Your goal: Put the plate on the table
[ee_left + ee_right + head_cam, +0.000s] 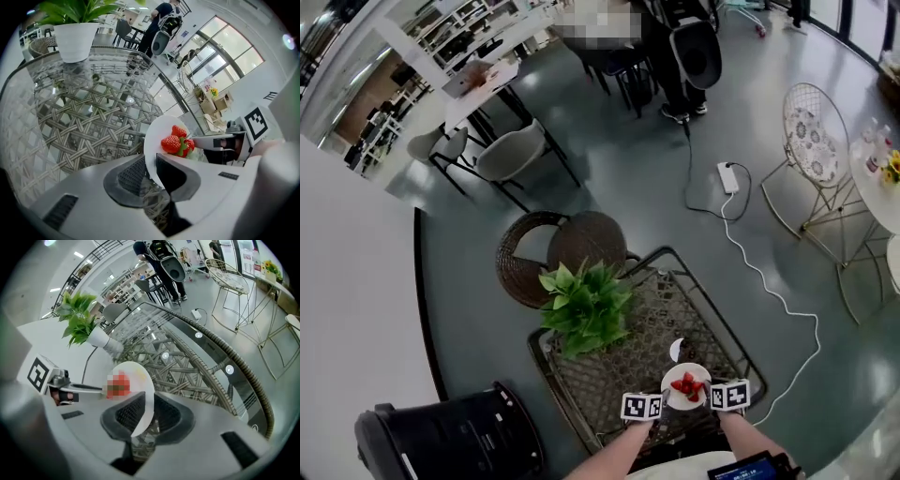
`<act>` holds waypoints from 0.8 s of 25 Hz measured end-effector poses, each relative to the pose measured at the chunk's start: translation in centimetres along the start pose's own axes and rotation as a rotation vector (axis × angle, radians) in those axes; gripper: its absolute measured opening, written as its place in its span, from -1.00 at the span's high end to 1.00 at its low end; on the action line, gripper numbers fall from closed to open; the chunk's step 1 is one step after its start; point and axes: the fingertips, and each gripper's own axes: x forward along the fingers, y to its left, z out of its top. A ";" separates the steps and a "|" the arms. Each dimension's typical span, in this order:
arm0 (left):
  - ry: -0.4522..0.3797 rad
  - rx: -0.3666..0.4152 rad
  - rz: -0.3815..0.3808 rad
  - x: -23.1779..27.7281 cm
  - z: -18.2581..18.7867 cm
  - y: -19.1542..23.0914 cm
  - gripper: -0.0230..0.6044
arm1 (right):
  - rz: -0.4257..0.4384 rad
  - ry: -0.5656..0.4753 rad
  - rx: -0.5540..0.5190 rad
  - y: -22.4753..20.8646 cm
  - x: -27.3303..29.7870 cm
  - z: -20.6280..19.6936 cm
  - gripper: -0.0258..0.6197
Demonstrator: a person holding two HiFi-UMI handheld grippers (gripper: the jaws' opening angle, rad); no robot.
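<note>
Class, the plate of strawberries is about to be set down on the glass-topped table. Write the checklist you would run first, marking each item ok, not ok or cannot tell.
1. Left gripper jaws shut on the rim of the round white plate: ok.
2. Right gripper jaws shut on the opposite rim: ok.
3. Red strawberries lying inside the plate, off its rim: ok.
4. Plate held over the glass-topped wicker table: ok.
5. Green potted plant apart from the plate: ok.
6. Plate touching the glass: cannot tell.
</note>
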 end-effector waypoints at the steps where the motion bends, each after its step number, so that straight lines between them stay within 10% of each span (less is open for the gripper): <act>1: 0.007 0.004 -0.004 -0.1 -0.4 0.0 0.76 | -0.008 -0.001 -0.001 0.2 -0.1 -0.2 0.81; 20: -0.037 0.063 -0.010 -4.0 -1.3 -0.7 0.76 | 0.024 -0.163 0.051 0.3 -3.0 0.1 0.74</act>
